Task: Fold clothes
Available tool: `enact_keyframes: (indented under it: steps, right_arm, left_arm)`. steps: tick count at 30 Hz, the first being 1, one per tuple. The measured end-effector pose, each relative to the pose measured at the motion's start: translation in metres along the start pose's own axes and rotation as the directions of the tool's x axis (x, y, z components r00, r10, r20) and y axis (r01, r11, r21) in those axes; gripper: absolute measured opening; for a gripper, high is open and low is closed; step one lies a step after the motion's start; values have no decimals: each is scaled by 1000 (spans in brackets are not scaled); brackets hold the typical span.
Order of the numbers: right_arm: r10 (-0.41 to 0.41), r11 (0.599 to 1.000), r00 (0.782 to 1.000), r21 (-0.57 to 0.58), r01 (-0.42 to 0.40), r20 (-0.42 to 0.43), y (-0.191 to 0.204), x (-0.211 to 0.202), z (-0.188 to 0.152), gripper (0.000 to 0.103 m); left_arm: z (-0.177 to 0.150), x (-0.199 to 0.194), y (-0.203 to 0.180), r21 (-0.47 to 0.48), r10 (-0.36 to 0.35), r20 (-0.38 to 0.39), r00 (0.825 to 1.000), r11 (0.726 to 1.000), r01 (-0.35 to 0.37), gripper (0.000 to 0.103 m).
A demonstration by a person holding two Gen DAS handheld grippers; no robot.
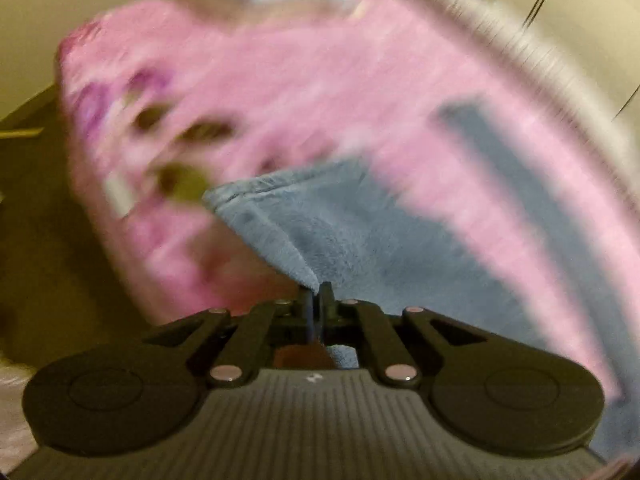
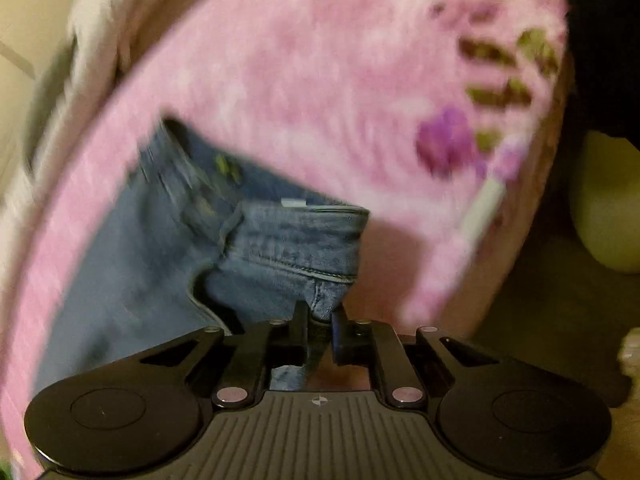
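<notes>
Pinching jeans [image 2: 288, 248] between both tongs [image 2: 320, 316]

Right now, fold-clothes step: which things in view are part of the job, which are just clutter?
In the job:
- blue jeans, waistband and hem corner
- left gripper, shut on the hem corner
- right gripper, shut on the waistband

Just lying about:
- pink blanket underneath, the work surface
- yellow-green round thing, blurred
- white cloth at the blanket's edge
</notes>
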State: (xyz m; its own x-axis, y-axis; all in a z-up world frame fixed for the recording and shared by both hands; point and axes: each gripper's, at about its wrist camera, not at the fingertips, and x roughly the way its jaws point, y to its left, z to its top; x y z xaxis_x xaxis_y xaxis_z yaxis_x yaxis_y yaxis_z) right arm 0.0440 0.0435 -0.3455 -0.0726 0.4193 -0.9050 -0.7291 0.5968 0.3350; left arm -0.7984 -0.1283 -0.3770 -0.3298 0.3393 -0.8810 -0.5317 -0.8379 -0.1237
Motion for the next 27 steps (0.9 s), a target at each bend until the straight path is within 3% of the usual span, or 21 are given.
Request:
enact_keyframes:
  steps: [2,6,8,11,13,15,17,19,22,27]
  right_arm:
    - [-47,999,998,-13,46,-42,2,16,-5,20]
    - [-96,995,993,-8,96,-71,9,13,-1,34]
    - [-156,986,986,-71,152,-65,16,1,3,42]
    - [-274,951,962,-152,269,-15,26,-19,7,45]
    - [-301,941,953,-159,300,13,30,-34,11,45]
    - [-259,955,965,-141,263,45,37,-44,16,45]
    - [-186,972,982,-140,190,42,48,-42,23,45]
    - [-129,976,991,-170,134,41,62,-38,31,45]
    - [-64,968,997,-241,70,30,82,-25,46,45]
    - [29,942,998,-332,-48,-61,94,11,76,45]
  left_arm:
    - [-5,13,0,31,56,-34,998,998,-55,11]
    - [0,-3,-11,120,108,-40,993,988,-102,16]
    - [8,-17,-5,98,137,-58,989,987,-131,17]
    - [25,-33,-2,34,181,-60,982,983,-179,14]
    - [36,-37,-19,26,122,-65,990,992,-120,14]
    - [42,-34,-56,58,34,-76,997,998,-29,14]
    - [44,-27,-102,88,-82,-104,991,992,92,14]
    - [41,-21,-155,134,-197,-146,970,967,216,14]
    - [21,-19,-234,214,-310,-211,927,911,353,14]
    - [-43,-20,-356,360,-373,-319,871,803,475,14]
